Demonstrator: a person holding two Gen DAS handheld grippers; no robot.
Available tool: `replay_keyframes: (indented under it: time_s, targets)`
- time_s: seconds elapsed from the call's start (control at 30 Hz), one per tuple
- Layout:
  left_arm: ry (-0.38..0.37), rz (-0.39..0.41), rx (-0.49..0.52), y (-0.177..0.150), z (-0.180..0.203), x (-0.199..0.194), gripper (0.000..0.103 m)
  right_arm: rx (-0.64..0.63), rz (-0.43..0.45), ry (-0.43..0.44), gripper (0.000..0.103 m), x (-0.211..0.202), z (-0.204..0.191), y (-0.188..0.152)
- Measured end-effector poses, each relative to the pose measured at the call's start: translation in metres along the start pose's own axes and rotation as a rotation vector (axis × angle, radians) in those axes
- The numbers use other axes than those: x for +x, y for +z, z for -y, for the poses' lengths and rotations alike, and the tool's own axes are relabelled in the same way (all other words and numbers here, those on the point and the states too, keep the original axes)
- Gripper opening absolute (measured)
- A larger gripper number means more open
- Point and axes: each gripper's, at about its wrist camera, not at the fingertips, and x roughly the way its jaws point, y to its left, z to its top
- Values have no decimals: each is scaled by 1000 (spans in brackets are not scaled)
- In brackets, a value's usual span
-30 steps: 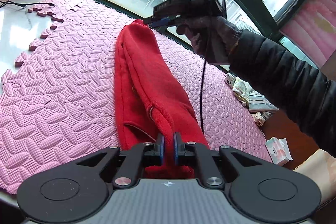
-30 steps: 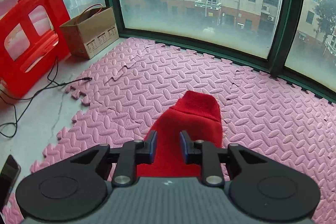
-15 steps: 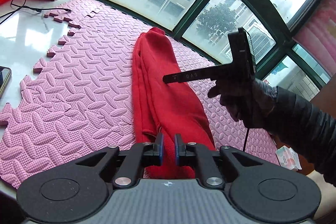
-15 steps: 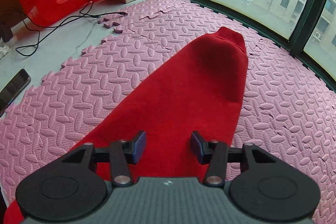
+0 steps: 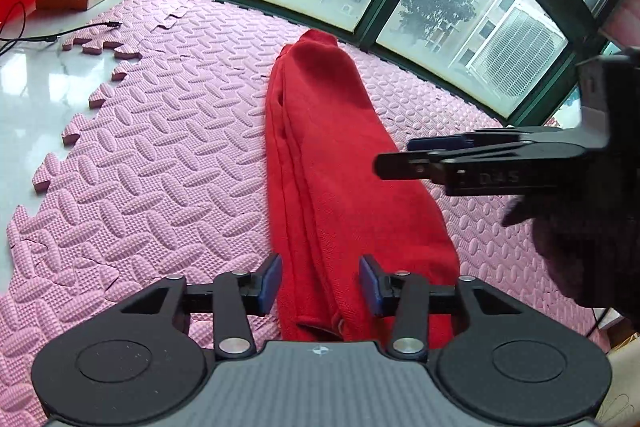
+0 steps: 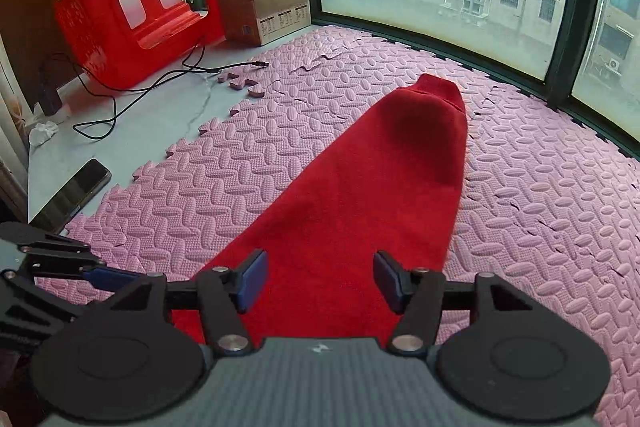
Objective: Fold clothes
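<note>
Garment (image 5: 340,163) — red, folded into a long narrow strip — lies on the pink foam mat (image 5: 160,163), near end between both released hand-held grippers: left (image 5: 320,285), right (image 6: 318,281). Judged step: lengthwise fold done; next, regrasp the near hem and carry it toward the far end. Open mat flanks both sides — window frame (image 6: 460,47) bounds the far edge.

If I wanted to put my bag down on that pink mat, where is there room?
Bare pink mat lies between the red garment and the window frame, and between the garment and the white floor. That floor is crowded: phone, cable, cardboard box.
</note>
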Motion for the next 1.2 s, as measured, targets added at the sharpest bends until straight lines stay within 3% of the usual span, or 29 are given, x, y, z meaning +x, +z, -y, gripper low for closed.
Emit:
replay_keyframes:
  time_s: [0.2,0.4,0.53,0.9,1.0,1.2]
  targets:
    - [-3,16,65,0,9,2,10,46,-8,-34,61,-26,16,-31]
    - [-14,78,31,12,6,-16,7,106,5,-50,61,-37,25,-54]
    - [17,73,22,15,0,-15,7,137,19,-46,61,-41,30,-66]
    - [59,19,25,11,-6,-4,7,158,46,161,61,-20,45,-69]
    - [70,3,12,10,-7,1,7,149,62,221,74,-14,52,-67]
    - [103,-28,-9,9,-8,8,8,145,66,356,75,7,67,-59]
